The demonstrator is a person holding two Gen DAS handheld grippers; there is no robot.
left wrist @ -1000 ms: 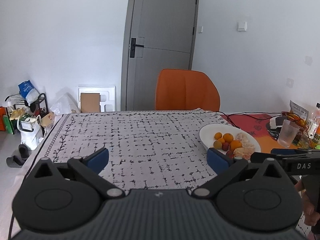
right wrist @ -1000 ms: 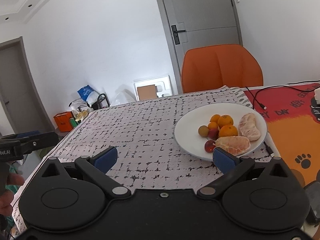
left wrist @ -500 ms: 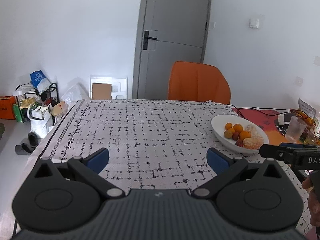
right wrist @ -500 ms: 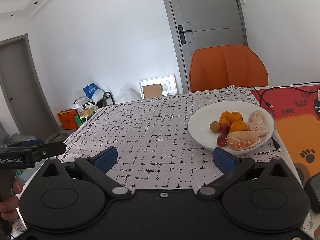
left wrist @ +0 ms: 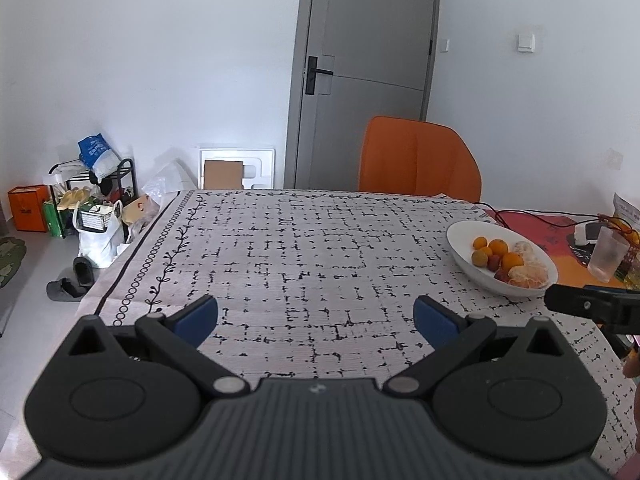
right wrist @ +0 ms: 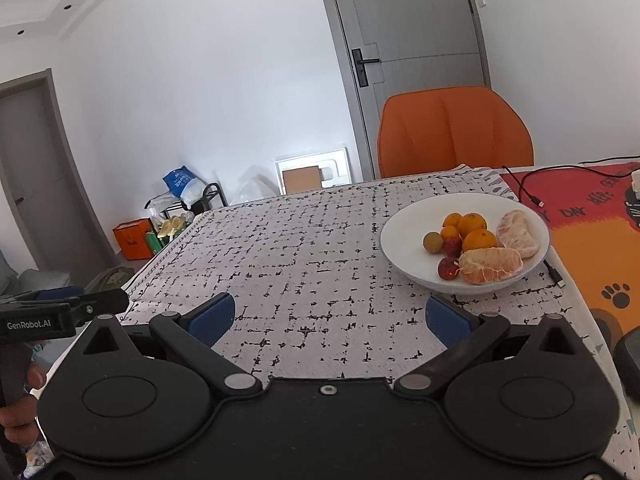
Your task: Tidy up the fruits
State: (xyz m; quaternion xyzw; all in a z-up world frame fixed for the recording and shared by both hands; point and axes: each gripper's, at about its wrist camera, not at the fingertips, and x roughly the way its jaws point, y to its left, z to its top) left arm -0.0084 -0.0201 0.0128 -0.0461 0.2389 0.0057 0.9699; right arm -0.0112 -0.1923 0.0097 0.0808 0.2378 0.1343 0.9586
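Patterned cloth covers table (right wrist: 304,240); white bowl (right wrist: 404,232) at right holds fruits (right wrist: 474,240). Left gripper (left wrist: 316,318) and right gripper (right wrist: 328,316) spread wide, empty. Peeled citrus soft, likely bruises; pinch oranges gently across middle.

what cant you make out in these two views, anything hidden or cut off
- Left wrist view: far side of the white bowl hides the lower fruit; the clear cup contents are too blurred to tell.
- Right wrist view: the dark object is cut by the right edge.
- Right wrist view: the small red fruit is too small to identify.
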